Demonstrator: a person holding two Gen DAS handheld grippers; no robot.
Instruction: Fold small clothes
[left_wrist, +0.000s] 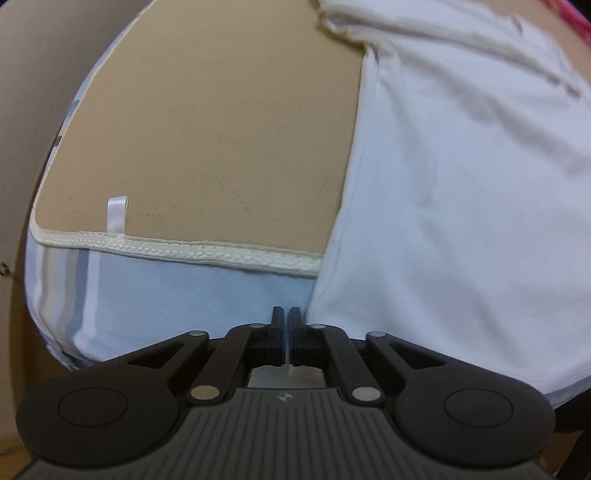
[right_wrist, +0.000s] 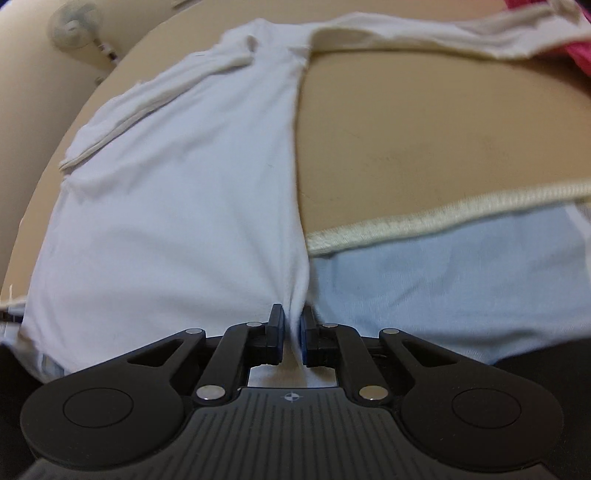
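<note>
A small white long-sleeved garment (left_wrist: 461, 221) (right_wrist: 177, 221) lies flat on a tan mat (left_wrist: 221, 129) (right_wrist: 424, 129). My left gripper (left_wrist: 287, 317) is at the near end of the garment's left edge. It is shut, with a thin sliver of pale fabric pinched between its pads. My right gripper (right_wrist: 293, 317) is shut on the garment's right edge near the hem, where the cloth bunches into folds between the pads. One sleeve (right_wrist: 147, 96) lies across the body. The other sleeve (right_wrist: 443, 33) stretches away at the far end.
The mat has a cream braided trim (left_wrist: 221, 254) (right_wrist: 443, 214) and a white ribbon loop (left_wrist: 117, 214). It rests on a light-blue cloth (left_wrist: 184, 288) (right_wrist: 443, 277). Something pink (left_wrist: 576, 22) (right_wrist: 583, 55) lies at the far corner. A fan (right_wrist: 74, 26) stands beyond the table.
</note>
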